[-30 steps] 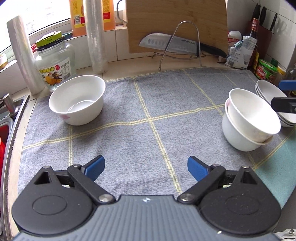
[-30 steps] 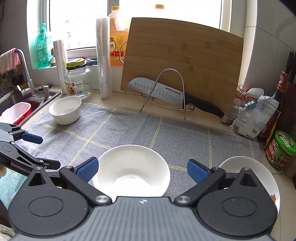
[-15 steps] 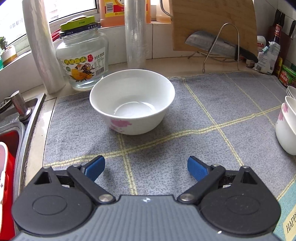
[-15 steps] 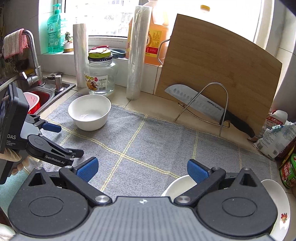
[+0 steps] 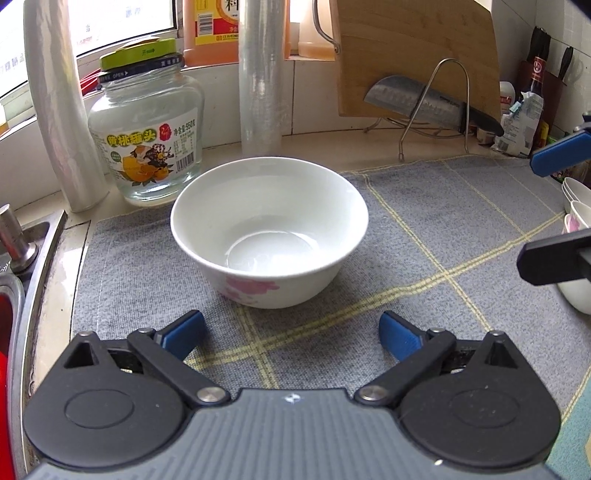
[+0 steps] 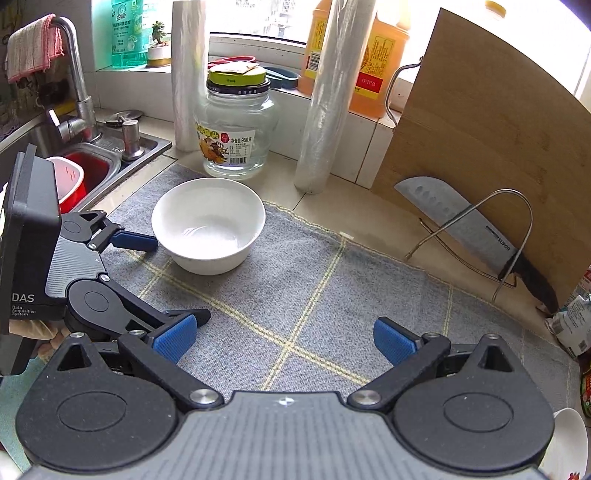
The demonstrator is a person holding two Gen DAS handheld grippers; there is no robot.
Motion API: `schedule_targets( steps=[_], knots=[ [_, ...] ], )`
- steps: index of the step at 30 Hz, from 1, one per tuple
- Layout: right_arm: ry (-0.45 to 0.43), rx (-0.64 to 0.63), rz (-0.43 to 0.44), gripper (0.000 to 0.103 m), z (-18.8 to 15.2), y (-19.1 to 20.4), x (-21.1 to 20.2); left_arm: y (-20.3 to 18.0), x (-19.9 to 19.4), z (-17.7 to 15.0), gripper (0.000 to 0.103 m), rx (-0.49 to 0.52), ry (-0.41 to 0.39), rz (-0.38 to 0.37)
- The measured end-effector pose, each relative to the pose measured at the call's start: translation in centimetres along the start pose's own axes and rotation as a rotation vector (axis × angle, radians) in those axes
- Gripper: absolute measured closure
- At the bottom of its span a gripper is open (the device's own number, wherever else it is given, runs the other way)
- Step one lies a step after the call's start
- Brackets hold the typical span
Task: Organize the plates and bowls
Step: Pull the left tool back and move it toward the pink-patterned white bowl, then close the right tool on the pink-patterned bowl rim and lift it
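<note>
The glass jar (image 5: pixel 146 134) near the back left corner of the worktop carries a label reading "黄桃罐头" in yellow characters, with "净含量:950克" and a barcode beside it; its lid band says "OPEN" and its green top "开". The knife (image 6: pixel 476 236) resting in the wire rack at the back edge is marked "SUPOR" on the blade. The left claw (image 6: pixel 147 280) body reads "DAS" and "Data Acquisition System". The orange bottle (image 5: pixel 216 27) on the sill shows "料" and a barcode; its smaller print is unreadable.
</note>
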State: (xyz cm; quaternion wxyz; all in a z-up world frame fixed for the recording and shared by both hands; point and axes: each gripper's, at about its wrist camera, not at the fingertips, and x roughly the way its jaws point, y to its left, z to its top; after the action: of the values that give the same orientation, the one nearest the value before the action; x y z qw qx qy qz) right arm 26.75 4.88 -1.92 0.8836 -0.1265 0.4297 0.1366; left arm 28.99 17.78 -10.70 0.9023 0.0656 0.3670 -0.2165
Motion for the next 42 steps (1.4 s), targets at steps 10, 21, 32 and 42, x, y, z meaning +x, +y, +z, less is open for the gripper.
schedule_targets(
  steps=[10, 21, 32, 42],
  knots=[
    [0.058, 0.022, 0.057, 0.000, 2.3, 0.2, 3.9, 0.8, -0.4, 1.0, 0.002, -0.018, -0.084, 0.024],
    [0.038, 0.007, 0.152, 0.000, 5.4, 0.7, 6.4, 1.4, -0.2, 1.6, 0.006, 0.037, -0.101, 0.026],
    [0.028, 0.052, 0.281, 0.003, 8.7, -0.2, 10.0, 1.2, -0.3, 1.8, 0.008, 0.065, -0.114, 0.018],
    [0.064, 0.001, 0.317, 0.029, 9.5, 1.3, 11.8, 1.3, -0.2, 1.9, 0.013, 0.059, -0.112, -0.003]
  ],
)
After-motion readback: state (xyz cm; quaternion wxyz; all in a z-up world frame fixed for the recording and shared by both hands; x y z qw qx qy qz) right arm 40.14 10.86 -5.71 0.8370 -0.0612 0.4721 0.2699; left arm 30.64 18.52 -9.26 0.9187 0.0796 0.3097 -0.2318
